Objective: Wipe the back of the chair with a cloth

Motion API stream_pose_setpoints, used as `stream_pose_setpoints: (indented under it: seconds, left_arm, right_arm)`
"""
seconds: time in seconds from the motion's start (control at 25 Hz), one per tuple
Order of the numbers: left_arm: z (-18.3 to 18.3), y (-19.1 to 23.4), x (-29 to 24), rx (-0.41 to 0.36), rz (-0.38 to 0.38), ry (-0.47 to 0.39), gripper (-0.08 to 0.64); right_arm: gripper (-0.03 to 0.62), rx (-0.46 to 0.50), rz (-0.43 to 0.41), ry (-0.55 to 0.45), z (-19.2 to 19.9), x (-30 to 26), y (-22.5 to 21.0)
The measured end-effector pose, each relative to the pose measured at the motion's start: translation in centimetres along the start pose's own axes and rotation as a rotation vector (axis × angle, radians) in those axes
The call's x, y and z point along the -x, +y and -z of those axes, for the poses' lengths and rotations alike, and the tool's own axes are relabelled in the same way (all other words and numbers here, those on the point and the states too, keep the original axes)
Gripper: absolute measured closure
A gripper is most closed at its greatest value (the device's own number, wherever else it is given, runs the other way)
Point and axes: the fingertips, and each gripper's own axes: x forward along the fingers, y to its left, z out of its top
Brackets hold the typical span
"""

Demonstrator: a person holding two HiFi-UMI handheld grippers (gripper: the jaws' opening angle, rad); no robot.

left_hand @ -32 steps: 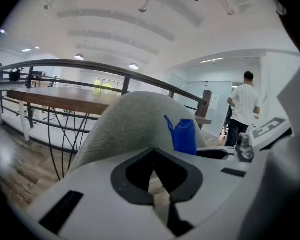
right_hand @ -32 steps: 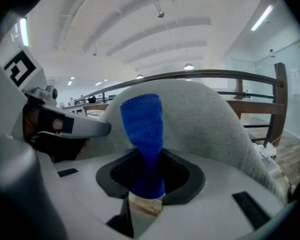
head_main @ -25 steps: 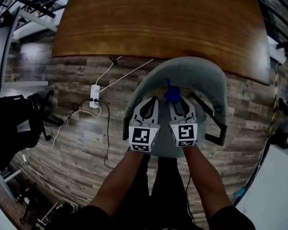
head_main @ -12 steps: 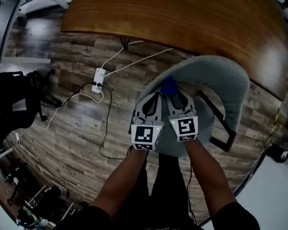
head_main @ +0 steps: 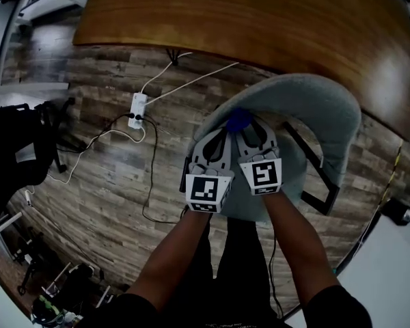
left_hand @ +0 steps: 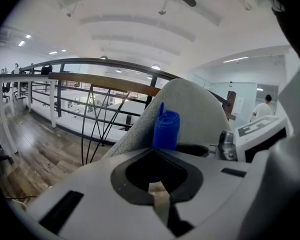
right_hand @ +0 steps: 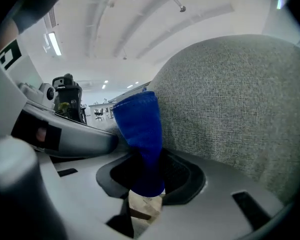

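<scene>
**As cloth meets chair back, the wiping looks barely under way**

Though the blue cloth (right_hand: 140, 134) is already up at the grey chair (head_main: 314, 108), nothing on the fabric shows which parts have been wiped. I would judge the job to be at an early stroke, with most of the curved back left to cover.

The right gripper (right_hand: 145, 186) has its jaws clenched on the cloth's lower end. The rest of the cloth stands up out of them as a loose roll, close in front of the chair's upholstery. Whether it presses on the weave or hangs just off it, I cannot tell.

The left gripper (left_hand: 157, 196) sits just beside its partner, jaws closed together on nothing. The cloth is past its tips, not between them.
</scene>
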Motion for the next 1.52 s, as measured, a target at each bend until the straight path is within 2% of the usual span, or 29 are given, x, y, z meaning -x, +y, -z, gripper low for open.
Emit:
stream_pose_setpoints:
  seconds: [0.16, 0.52, 0.76, 1.12, 1.52]
  left_arm:
    - [0.7, -0.3, -0.7, -0.011, 0.01, 0.02, 0.554]
    - [0.1, -3.2, -3.8, -0.068, 0.097, 0.03, 0.554]
    - [0.3, -5.5, -5.6, -0.091, 0.143, 0.042, 0.554]
    - [0.2, -9.2, -7.2, -0.159, 0.224, 0.067, 0.554]
    - [-0.7, -17.8, -8.3, -0.254, 0.42, 0.068, 0.554]
  right_arm:
    - [0.482, -0.015, 0.05, -0.001, 0.3, 0.2, -1.4]
    - [0.482, -0.075, 0.163, -0.017, 1.4, 1.5, -6.1]
    - [0.482, -0.132, 0.266, -0.016, 2.8, 3.8, -10.0]
    - [0.482, -0.142, 0.4, -0.007, 4.3, 7.9, -14.3]
    - [0.482, -0.262, 0.583, 0.036, 7.2, 14.0, -18.3]
